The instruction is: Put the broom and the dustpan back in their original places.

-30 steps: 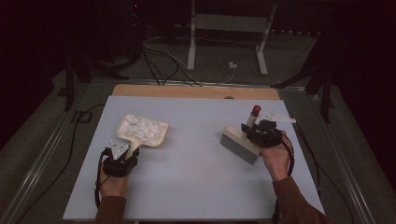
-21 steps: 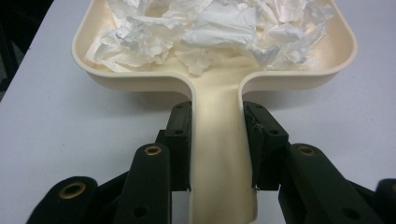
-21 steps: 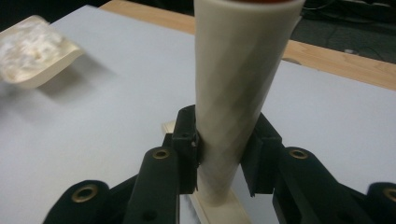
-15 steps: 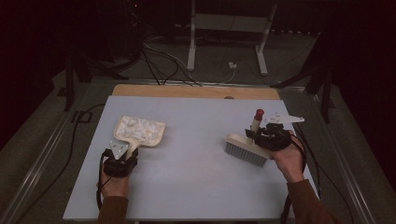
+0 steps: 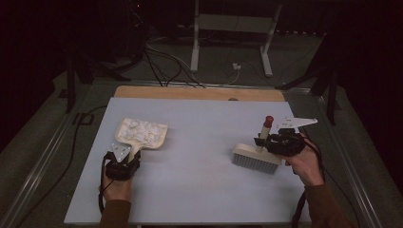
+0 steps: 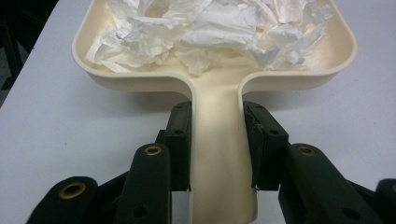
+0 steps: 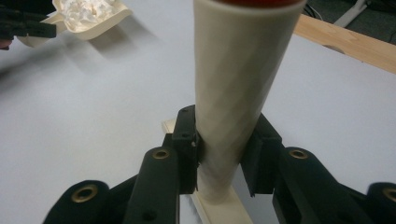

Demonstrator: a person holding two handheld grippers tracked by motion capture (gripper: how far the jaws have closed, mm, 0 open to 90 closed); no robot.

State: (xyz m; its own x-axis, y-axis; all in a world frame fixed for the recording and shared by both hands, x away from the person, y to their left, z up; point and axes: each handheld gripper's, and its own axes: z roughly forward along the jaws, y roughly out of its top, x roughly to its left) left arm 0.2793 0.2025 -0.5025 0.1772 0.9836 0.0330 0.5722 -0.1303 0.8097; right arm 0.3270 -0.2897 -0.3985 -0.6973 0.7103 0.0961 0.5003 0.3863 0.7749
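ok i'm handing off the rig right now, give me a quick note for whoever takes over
Left tool: shut on the dustpan handle, pan at the table's left side.
Right tool: shut on the brush handle, which stands upright; brush at the table's right side, well apart from the pan.
Crumpled paper: all that shows is in the pan; no scraps visible on the table.
Done: sweeping looks finished.
Left: probably empty the pan and put both down; no bin is in view, so that is a guess.
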